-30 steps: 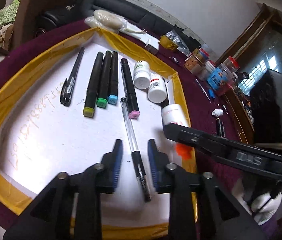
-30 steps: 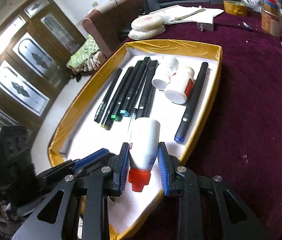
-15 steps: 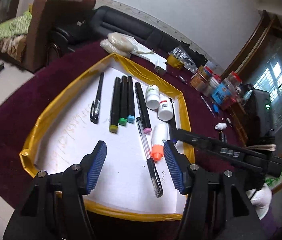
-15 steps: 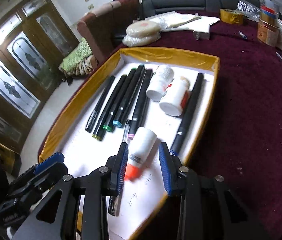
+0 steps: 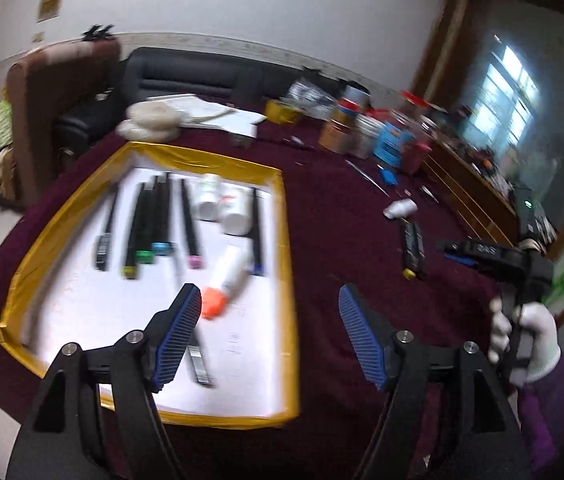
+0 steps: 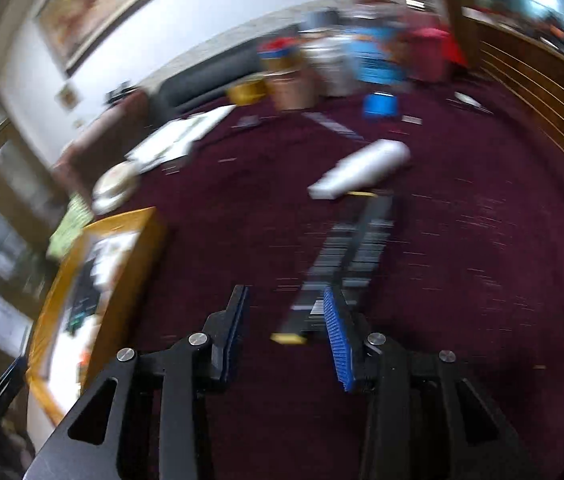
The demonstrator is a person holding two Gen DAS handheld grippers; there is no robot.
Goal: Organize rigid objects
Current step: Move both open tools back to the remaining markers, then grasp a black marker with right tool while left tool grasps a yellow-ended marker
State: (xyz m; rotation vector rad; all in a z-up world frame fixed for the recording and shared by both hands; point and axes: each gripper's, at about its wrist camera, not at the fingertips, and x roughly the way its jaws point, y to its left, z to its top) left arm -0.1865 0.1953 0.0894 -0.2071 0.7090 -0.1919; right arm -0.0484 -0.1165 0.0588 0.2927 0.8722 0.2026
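Sorted pens and bottles inside gold-edged white tray (image 5: 285, 240); both hand-held grippers (image 5: 270, 332) (image 6: 283, 332) opening, empty, right beside tray over black yellow-tipped marker (image 6: 345, 256), presumably next.

The tray (image 5: 283, 240) is a shallow white box with a yellow taped rim, lying on the maroon counter (image 5: 341, 220). Inside it, dark pens and markers (image 5: 150, 220) lie side by side, roughly parallel, caps in yellow, green, blue and pink toward the near side. Two white bottles (image 5: 226, 208) lie next to them at the far end. A white tube (image 5: 228, 274) with an orange cap lies tilted near the tray's right wall. On the counter, well apart from the tray, lie a small white bottle (image 5: 399, 209) on its side and, just beside it, a black marker (image 5: 413, 244) with a yellow end.
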